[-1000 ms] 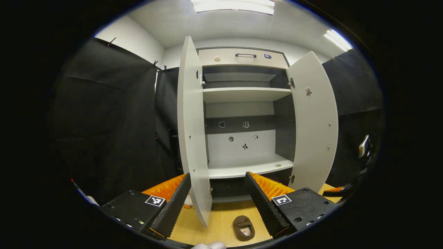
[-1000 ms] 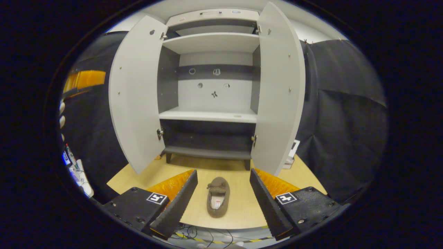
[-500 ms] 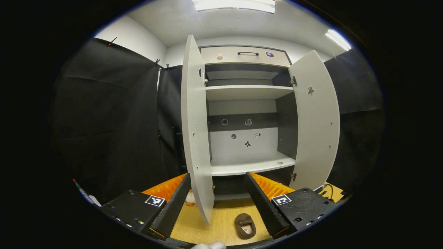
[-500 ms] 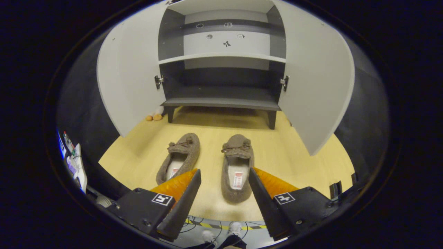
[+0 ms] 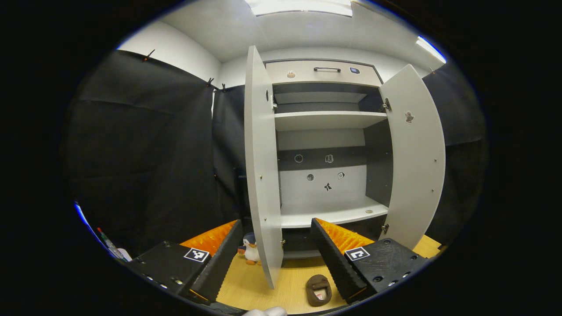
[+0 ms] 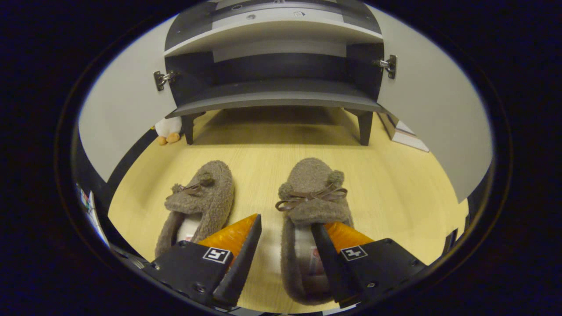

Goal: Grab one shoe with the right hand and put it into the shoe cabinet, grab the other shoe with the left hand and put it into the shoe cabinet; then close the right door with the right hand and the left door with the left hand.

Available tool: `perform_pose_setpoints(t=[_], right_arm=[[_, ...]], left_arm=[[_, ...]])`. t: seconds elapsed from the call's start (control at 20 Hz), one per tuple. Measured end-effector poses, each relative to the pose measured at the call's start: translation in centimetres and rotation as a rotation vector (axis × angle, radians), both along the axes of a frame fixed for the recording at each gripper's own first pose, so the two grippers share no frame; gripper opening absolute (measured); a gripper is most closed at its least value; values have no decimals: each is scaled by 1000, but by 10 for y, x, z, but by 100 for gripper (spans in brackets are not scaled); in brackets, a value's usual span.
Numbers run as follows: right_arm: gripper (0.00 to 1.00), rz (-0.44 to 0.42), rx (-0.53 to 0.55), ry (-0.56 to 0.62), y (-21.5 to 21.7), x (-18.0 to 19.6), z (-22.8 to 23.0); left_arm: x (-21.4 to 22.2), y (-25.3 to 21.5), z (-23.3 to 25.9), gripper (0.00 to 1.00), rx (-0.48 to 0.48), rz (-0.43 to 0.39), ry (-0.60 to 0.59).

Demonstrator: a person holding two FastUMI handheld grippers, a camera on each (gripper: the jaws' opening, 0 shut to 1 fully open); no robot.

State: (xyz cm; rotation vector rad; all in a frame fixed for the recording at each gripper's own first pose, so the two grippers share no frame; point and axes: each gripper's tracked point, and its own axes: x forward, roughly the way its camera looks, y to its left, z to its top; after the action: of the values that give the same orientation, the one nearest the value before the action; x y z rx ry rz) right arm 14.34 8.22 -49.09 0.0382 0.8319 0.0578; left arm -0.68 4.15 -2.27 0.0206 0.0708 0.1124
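Observation:
Two brown fuzzy slippers lie side by side on the wooden floor in front of the open shoe cabinet (image 6: 276, 94). In the right gripper view my right gripper (image 6: 285, 223) is open and low over the right slipper (image 6: 312, 188). One finger hangs over the slipper's opening, the other just outside its left wall. The left slipper (image 6: 206, 195) lies to the left, untouched. In the left gripper view my left gripper (image 5: 276, 221) is open and holds nothing, well above the floor, facing the cabinet's left door (image 5: 262, 175). One slipper (image 5: 319, 289) lies on the floor below it.
Both cabinet doors stand wide open, the right door (image 5: 417, 153) and the left door (image 6: 127, 105) flanking the slippers. A penguin toy (image 5: 251, 253) sits on the floor by the cabinet's left leg. A drawer (image 5: 325, 72) tops the cabinet. Black cloth walls close both sides.
My right gripper has dropped down and forward until its fingers straddle the right slipper's side. My left gripper has turned slightly left, so the cabinet sits further right in its view.

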Motion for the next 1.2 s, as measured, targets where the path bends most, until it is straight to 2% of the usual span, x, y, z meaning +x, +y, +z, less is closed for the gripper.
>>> perform_pose_setpoints(t=[0.3, 0.35, 0.4, 0.45, 0.55, 0.85, 0.9, 0.95, 1.2], right_arm=[[72, -44, 23, -11, -4, 34, -14], [51, -51, 19, -6, -7, 35, -17], [42, -52, 7, -3, -10, 35, -19], [19, -43, 19, 7, -9, 33, -15], [7, -36, 63, 15, -4, 29, -4], [7, -6, 73, -76, -7, 19, 52], [7, -6, 78, -100, -6, 17, 66], [7, -5, 84, -131, -6, 16, 84], [7, 22, 103, -302, 0, 22, 197]], left_arm=[[7, 2, -14, 96, 22, 26, 43], [8, 1, -15, 96, 21, 24, 44], [8, 0, -15, 96, 20, 22, 44], [9, -1, -15, 96, 18, 20, 44], [10, -1, -15, 96, 12, 14, 40], [8, -5, -16, 96, -5, -9, 33], [5, -6, -17, 100, -7, -14, 29], [3, -6, -18, 96, -7, -19, 30], [-6, -9, -20, 96, -18, -33, 21]])
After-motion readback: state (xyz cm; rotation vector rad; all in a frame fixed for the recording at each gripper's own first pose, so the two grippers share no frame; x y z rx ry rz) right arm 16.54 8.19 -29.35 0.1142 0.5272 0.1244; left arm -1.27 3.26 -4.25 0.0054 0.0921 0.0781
